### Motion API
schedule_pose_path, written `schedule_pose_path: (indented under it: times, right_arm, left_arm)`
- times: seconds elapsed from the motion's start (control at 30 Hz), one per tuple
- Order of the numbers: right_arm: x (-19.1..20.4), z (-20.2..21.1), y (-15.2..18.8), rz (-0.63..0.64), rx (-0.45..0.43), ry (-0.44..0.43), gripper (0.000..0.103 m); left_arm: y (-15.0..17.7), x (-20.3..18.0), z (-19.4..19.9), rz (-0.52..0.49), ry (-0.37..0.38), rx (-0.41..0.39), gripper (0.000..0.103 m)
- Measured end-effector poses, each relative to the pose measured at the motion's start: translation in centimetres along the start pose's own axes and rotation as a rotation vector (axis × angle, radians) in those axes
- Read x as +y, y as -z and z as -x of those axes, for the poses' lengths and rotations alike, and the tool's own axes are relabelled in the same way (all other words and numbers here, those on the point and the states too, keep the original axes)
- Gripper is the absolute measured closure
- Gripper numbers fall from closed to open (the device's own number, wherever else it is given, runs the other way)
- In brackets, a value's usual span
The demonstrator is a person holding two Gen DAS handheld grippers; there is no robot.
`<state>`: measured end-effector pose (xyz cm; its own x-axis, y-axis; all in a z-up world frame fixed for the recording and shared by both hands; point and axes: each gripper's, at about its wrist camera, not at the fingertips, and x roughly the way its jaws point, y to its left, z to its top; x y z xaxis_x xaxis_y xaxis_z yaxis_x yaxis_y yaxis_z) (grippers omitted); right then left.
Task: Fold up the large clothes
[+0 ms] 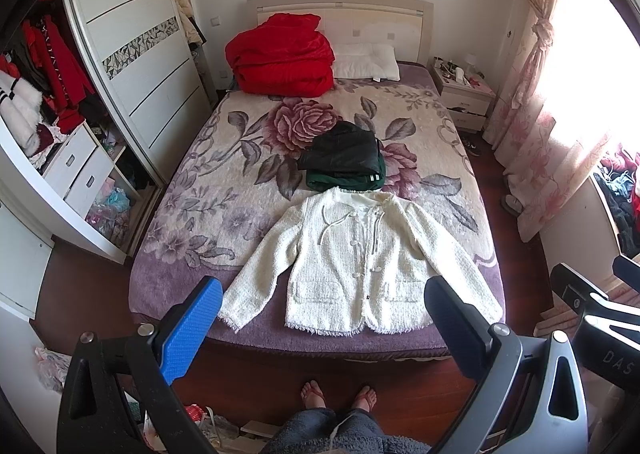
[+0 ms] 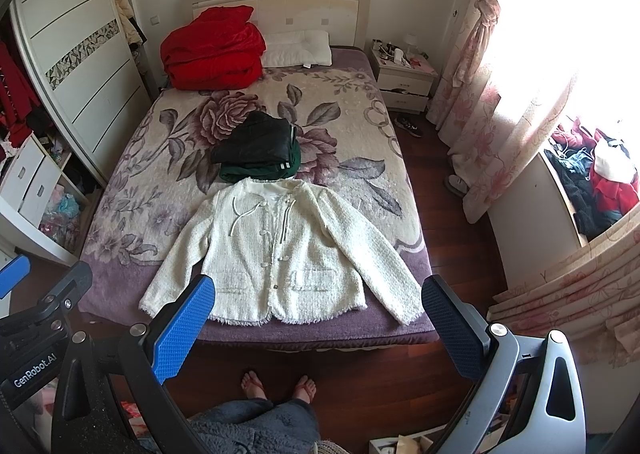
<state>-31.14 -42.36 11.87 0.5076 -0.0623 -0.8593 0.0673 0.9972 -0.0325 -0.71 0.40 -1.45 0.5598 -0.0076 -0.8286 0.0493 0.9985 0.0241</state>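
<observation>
A cream tweed jacket (image 1: 352, 262) lies flat, front up, sleeves spread, at the foot of the bed (image 1: 176, 286). It also shows in the right wrist view (image 2: 280, 250). Behind it sits a folded pile: a black garment (image 1: 344, 151) on a green one (image 1: 344, 179). My left gripper (image 1: 324, 290) is open and empty, held high above the bed's foot edge. My right gripper (image 2: 318, 290) is open and empty too, at the same height, clear of the jacket.
A red quilt (image 1: 280, 53) and a white pillow (image 1: 366, 61) lie at the headboard. An open wardrobe (image 1: 60, 113) stands at the left, a nightstand (image 1: 464, 93) and curtains (image 1: 532, 125) at the right. The person's feet (image 1: 340, 396) stand on dark wooden floor.
</observation>
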Motion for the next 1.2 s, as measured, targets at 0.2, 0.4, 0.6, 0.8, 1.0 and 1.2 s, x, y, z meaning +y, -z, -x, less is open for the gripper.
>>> schedule_pose_path:
  times: [0.2,0.4,0.6,0.8,1.0,1.2]
  right_arm:
    - [0.0,0.0,-0.1,0.000,-0.003,0.002,0.000]
    - [0.0,0.0,0.0,0.002,-0.002,0.001,0.000]
    - [0.5,0.1,-0.2,-0.002,-0.003,-0.003,0.000]
    - [0.6,0.2,-0.2,-0.001,-0.003,-0.002,0.000]
    - [0.6,0.3,-0.1,-0.002,-0.004,-0.002,0.000]
    - [0.8,0.4,-0.4,-0.002,-0.004,-0.001,0.000]
  left_arm:
    - [0.0,0.0,0.0,-0.001,0.000,0.002,0.000]
    - [-0.1,0.0,0.0,0.001,-0.002,0.002,0.000]
    - [0.1,-0.1,0.0,0.000,-0.003,0.003,0.000]
    - [-1.3,0.3,0.3,0.003,-0.004,0.002,0.000]
    - [-2.1,0.2,0.7,0.004,-0.002,-0.002,0.000]
    - [-2.5,-0.2,0.7,0.003,-0.001,-0.001,0.000]
